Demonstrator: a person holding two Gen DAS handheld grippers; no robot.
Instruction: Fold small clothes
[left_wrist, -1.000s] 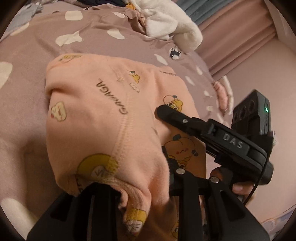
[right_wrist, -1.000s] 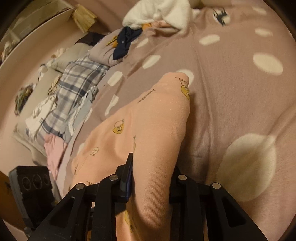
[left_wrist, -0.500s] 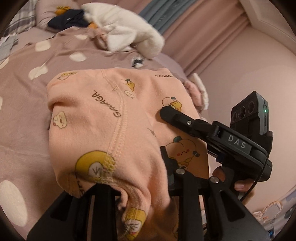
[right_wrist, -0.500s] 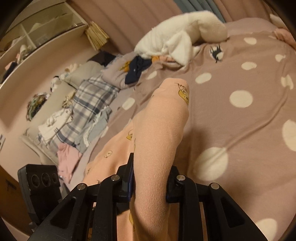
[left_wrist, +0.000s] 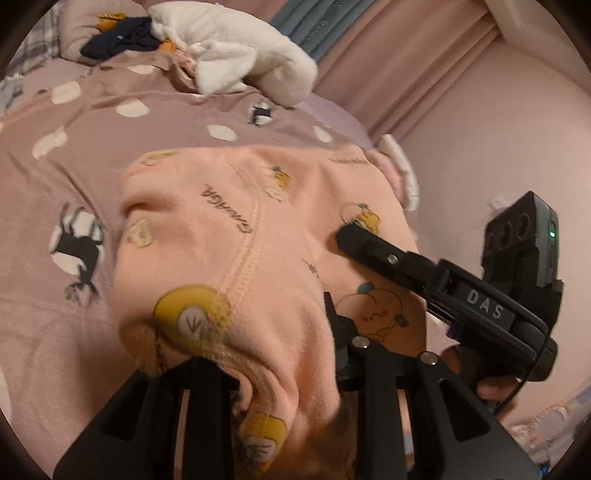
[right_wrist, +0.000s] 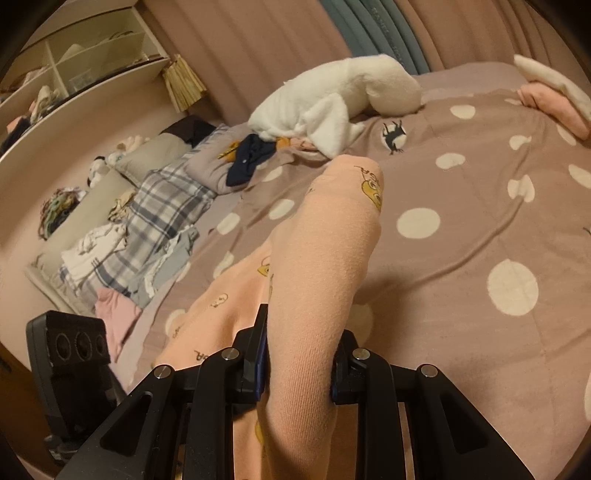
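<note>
A peach children's garment (left_wrist: 229, 221) with yellow cartoon prints hangs lifted over the dotted mauve bedspread (left_wrist: 74, 155). My left gripper (left_wrist: 277, 332) has a bunched edge of it between its jaws, which are opening; the cloth still drapes over one finger. In the same view my right gripper (left_wrist: 343, 236) reaches onto the garment from the right, a hand under it. In the right wrist view my right gripper (right_wrist: 301, 328) is shut on a rolled fold of the peach garment (right_wrist: 332, 229), which stretches ahead above the bedspread (right_wrist: 461, 184).
A white plush blanket (right_wrist: 340, 96) and dark navy clothes (right_wrist: 251, 158) lie at the far end of the bed. Plaid bedding (right_wrist: 162, 206) and loose laundry sit to the left below a shelf (right_wrist: 74, 74). A pink folded item (right_wrist: 546, 103) lies far right, by the curtains (left_wrist: 406, 55).
Both grippers have risen with the garment, lifting it higher off the bedspread. More of the far bed, curtains and shelf has come into view.
</note>
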